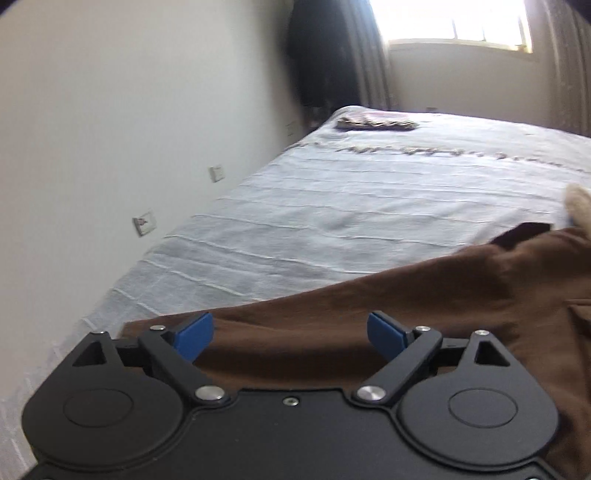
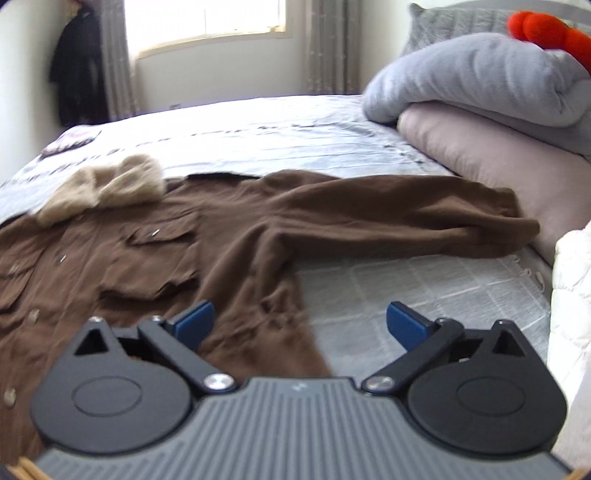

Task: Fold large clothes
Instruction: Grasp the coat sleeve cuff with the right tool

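A large brown coat [image 2: 229,236] with a beige fur collar [image 2: 110,188] lies spread front-up on the bed, one sleeve [image 2: 406,218] stretched right toward the pillows. My right gripper [image 2: 300,325] is open and empty, low over the coat's right side edge. In the left wrist view the coat [image 1: 424,306] fills the lower right, its other sleeve running toward the bed's left edge. My left gripper [image 1: 290,334] is open and empty just above that brown cloth. A bit of the fur collar [image 1: 580,206] shows at the right edge.
The bed has a pale striped cover [image 1: 314,221]. A grey blanket [image 2: 480,81] on a pinkish pillow [image 2: 498,162] lies at the head, with a red plush [image 2: 550,29]. A white padded item [image 2: 572,295] is at right. A small folded item [image 1: 376,122] lies at the far corner. A wall [image 1: 110,129] is at left.
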A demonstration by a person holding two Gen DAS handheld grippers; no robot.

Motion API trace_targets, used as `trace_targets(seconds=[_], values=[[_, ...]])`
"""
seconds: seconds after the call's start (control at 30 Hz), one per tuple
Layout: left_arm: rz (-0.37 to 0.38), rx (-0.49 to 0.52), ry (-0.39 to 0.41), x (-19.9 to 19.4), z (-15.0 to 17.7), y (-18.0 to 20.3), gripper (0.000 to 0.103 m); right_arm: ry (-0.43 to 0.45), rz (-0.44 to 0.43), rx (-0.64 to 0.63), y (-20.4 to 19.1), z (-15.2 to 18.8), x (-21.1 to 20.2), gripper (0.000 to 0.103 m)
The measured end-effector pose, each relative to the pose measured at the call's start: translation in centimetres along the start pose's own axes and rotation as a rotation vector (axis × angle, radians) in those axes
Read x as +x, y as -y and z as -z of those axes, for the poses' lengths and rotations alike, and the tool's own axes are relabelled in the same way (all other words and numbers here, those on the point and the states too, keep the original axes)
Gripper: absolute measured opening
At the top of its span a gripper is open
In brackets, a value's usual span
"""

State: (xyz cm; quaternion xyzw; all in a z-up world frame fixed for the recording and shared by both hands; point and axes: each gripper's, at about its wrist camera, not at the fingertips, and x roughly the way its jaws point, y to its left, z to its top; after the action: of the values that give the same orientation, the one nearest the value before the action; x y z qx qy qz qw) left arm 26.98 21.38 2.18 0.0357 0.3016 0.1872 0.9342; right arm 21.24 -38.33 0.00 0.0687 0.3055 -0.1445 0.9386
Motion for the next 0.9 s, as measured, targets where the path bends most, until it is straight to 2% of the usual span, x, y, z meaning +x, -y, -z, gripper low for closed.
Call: trace_targets(seconds=[0.13, 0.2, 0.27, 0.4, 0.5, 0.6, 0.63, 0.67, 0.73, 0.77, 0.83, 0.9], values=[[0.225, 0.002, -0.012, -2.5, 0.2, 7.1, 0.096, -0.005, 0.072, 0.247, 4.3, -2.0, 3.5, 0.102], [0.325, -0.001, -0.030, -3.3, 0.7, 10.7, 0.096, -0.007, 0.100, 0.386, 6.7, -2.7, 5.4, 0.101], [0.410, 0.001, -0.050, -3.8, 1.2, 14.0, 0.096, -0.008, 0.120, 0.472, 8.4, -3.3, 7.4, 0.100], [0.525, 0.013, -0.074, -3.7, 2.3, 19.6, 0.096, -0.027, 0.145, 0.625, 11.2, -4.0, 11.8, 0.096], [0.576, -0.044, -0.070, -2.3, 2.9, 21.9, 0.096, -0.017, 0.175, 0.703, 13.0, -4.0, 14.5, 0.092], [0.617, -0.143, -0.081, -0.4, 4.2, 23.2, 0.096, 0.018, 0.227, 0.631, 13.6, -4.7, 16.1, 0.087], [0.605, -0.144, -0.077, 0.0, 4.8, 23.8, 0.100, 0.021, 0.249, 0.602, 13.6, -4.9, 16.5, 0.085], [0.597, -0.114, -0.047, -0.1, 5.4, 24.4, 0.103, 0.027, 0.271, 0.583, 13.8, -5.0, 16.8, 0.078], [0.558, -0.044, -0.022, -0.9, 5.3, 25.5, 0.103, 0.038, 0.306, 0.557, 14.4, -5.1, 17.2, 0.054], [0.548, -0.020, -0.019, -1.2, 5.1, 25.8, 0.103, 0.027, 0.317, 0.508, 14.5, -5.2, 17.3, 0.018], [0.557, 0.015, -0.025, -1.7, 4.4, 26.3, 0.103, -0.001, 0.323, 0.426, 14.0, -5.9, 17.2, 0.011], [0.593, 0.028, -0.022, -2.3, 3.5, 26.8, 0.103, 0.045, 0.330, 0.391, 13.0, -7.0, 15.6, 0.009]])
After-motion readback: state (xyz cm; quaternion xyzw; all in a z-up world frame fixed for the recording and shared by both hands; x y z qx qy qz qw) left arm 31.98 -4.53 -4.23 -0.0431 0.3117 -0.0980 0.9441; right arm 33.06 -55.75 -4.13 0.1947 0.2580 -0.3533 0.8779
